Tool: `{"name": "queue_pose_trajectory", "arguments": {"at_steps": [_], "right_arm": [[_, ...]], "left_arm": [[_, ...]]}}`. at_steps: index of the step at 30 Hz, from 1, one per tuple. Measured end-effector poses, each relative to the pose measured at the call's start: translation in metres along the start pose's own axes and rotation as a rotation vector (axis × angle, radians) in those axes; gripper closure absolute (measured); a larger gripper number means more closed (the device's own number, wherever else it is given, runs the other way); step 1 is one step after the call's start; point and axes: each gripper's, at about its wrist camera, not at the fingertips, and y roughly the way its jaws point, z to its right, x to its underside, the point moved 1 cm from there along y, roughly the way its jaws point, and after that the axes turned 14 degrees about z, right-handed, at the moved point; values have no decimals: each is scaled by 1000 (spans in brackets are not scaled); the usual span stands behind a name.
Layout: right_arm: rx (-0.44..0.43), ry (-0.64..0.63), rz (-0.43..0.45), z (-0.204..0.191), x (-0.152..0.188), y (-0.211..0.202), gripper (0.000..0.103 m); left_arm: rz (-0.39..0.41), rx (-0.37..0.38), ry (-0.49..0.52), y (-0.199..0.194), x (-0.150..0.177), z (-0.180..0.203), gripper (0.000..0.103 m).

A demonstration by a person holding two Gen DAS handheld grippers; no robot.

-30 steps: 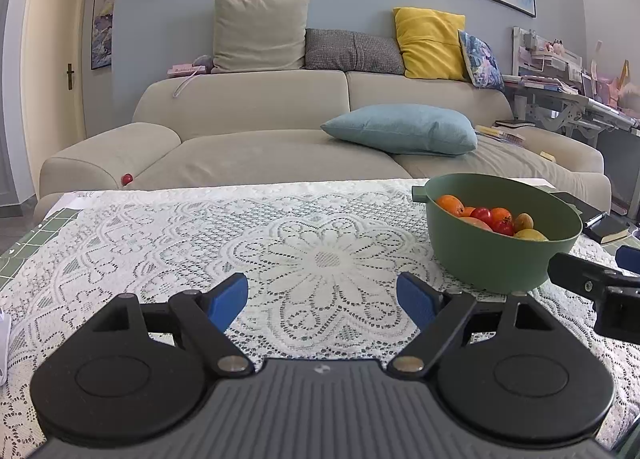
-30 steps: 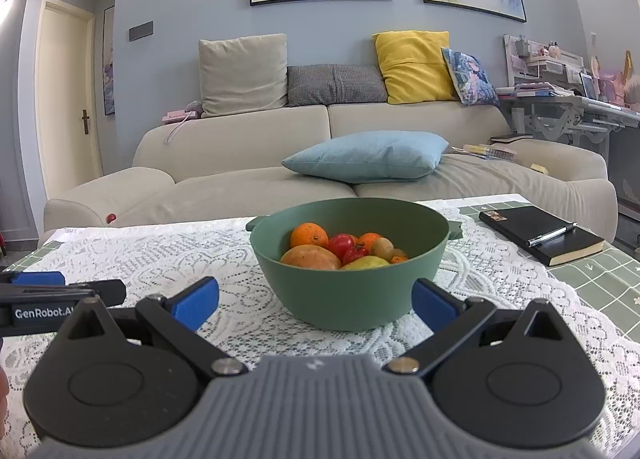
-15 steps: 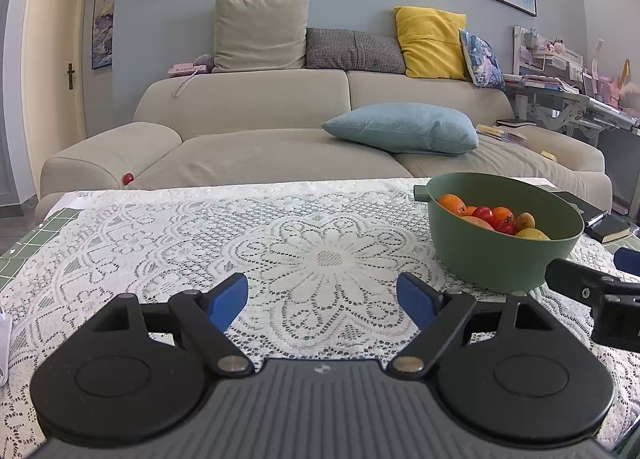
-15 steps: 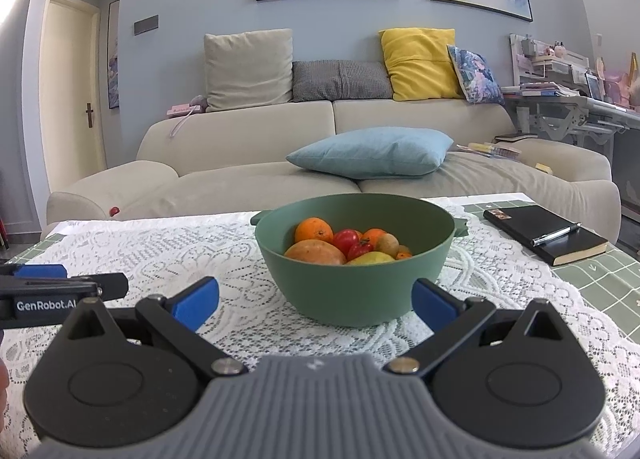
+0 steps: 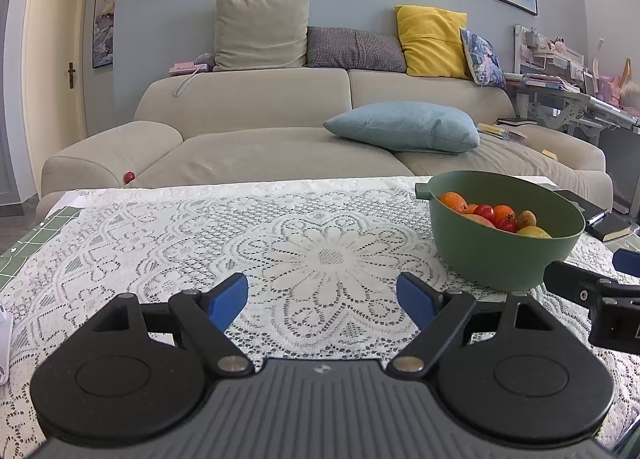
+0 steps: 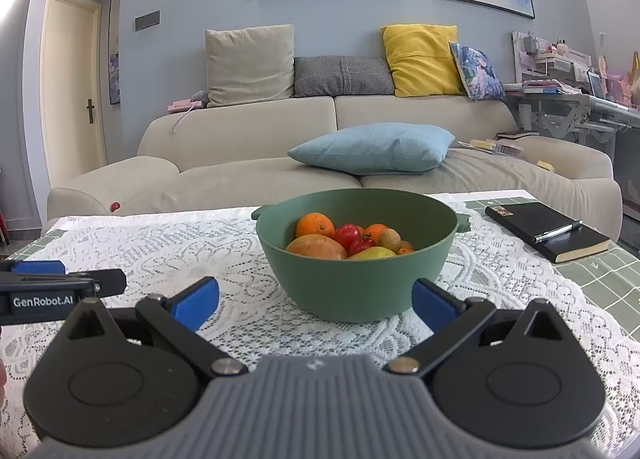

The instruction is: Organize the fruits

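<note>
Both grippers low over the lace cloth (image 5: 328, 243), nothing in either one. The left gripper (image 5: 322, 297) is spread wide over the flower pattern, the green bowl (image 5: 500, 255) ahead to its right. The right gripper (image 6: 316, 301) is just as wide, facing that bowl square on, fruit (image 6: 348, 239) piled inside. A black notebook (image 6: 548, 233) lies further right

A matte green bowl (image 6: 356, 283) holds an orange (image 6: 315, 225), red tomatoes (image 6: 347, 234) and a yellow-green fruit (image 6: 374, 253). Under the bowl lies a white floral lace tablecloth (image 5: 280, 243); right of the bowl, a black notebook (image 6: 548, 231).
</note>
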Motion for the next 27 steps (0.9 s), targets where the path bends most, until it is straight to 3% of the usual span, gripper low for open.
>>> {"name": "queue_pose_trajectory", "arguments": {"at_steps": [27], "right_arm": [[-11, -8, -15, -2, 5, 3, 4]], "left_arm": [[-3, -5, 23, -2, 0, 4, 5]]}}
